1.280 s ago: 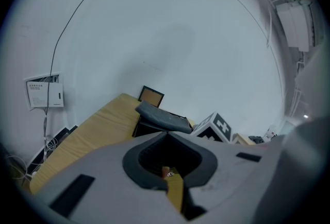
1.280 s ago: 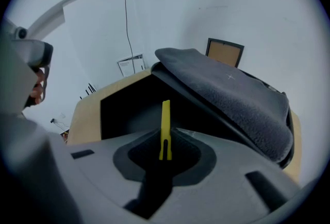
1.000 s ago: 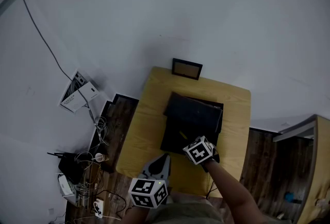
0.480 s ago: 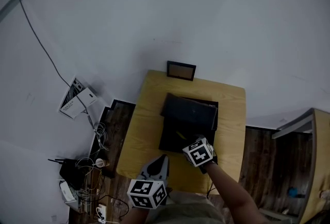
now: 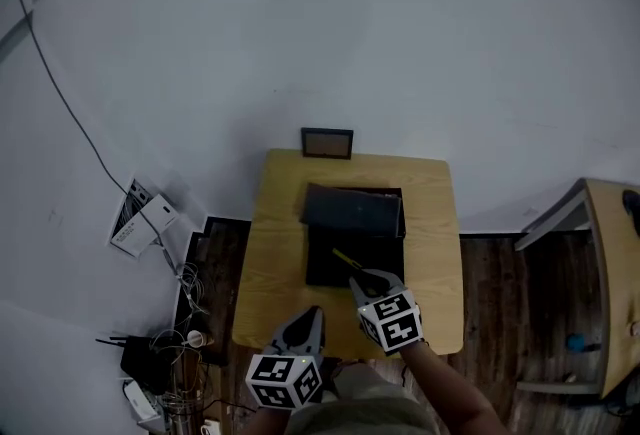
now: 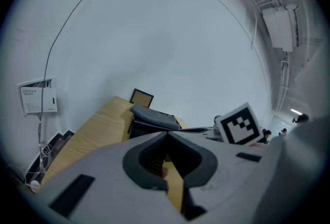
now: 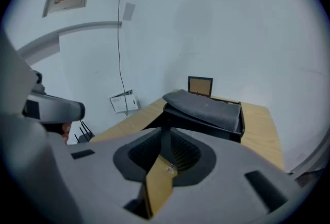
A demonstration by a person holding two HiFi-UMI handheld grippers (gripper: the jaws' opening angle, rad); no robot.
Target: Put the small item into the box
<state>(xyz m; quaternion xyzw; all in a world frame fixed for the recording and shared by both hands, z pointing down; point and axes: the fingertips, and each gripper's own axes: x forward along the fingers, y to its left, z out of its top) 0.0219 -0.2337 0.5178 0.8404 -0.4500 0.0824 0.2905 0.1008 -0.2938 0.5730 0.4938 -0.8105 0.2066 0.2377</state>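
Ochre and flat, the small item [image 7: 159, 186] is a thin stiff strip with a tiny shiny dot on its face. It is pinched edge-on between the ribbed dark-grey pads [image 7: 181, 153] of the right gripper [image 7: 164, 138], whose smooth pale-grey jaws are clamped on it. The left gripper [image 6: 167, 135] is to the right gripper's left and slightly nearer the person. Its jaws are pressed together, with only the pale wood of the table [image 6: 98, 127] showing beneath them. Just ahead of both grippers sits the box [image 7: 206, 117], matte black and square-cornered, with a soft-looking dark-grey slab lying tilted across its far part. Only the head view shows the strip's free end poking out past the right gripper's tips, over the box's dark near part. Beyond the box, at the table's far edge, a small dark-framed brown panel [image 7: 200, 86] stands upright against the smooth white wall. Farther left, a printed paper [image 7: 124, 101] hangs low on that wall.
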